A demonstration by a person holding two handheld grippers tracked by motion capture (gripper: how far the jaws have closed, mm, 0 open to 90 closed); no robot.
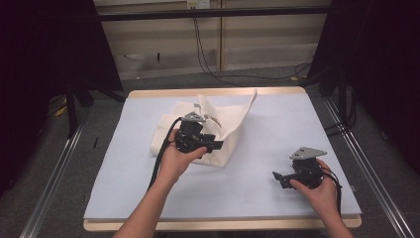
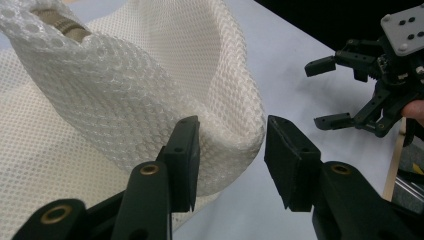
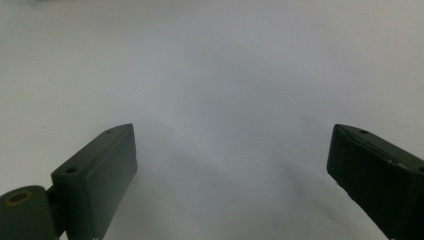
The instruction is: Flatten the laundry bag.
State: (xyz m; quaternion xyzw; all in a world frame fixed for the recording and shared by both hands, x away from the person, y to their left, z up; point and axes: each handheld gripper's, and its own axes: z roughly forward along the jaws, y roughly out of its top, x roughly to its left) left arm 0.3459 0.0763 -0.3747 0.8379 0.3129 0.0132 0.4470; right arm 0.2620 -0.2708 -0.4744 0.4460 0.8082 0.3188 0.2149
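Left tool [image 2: 230, 150], jaws apart, straddles a white mesh bag's [image 2: 125, 100] fold; right tool [image 3: 230, 165] gapes wide over bare bench [image 1: 277, 129].

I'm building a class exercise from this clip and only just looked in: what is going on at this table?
A person works at a table covered by a pale blue mat, a two-jaw gripper in each hand. The left gripper is open at a raised fold of a white mesh bag, which lies on the mat with part of it standing up; the jaws straddle the fold's edge but have not closed on it. The right gripper hovers open over bare mat to the right, apart from the bag and holding nothing.
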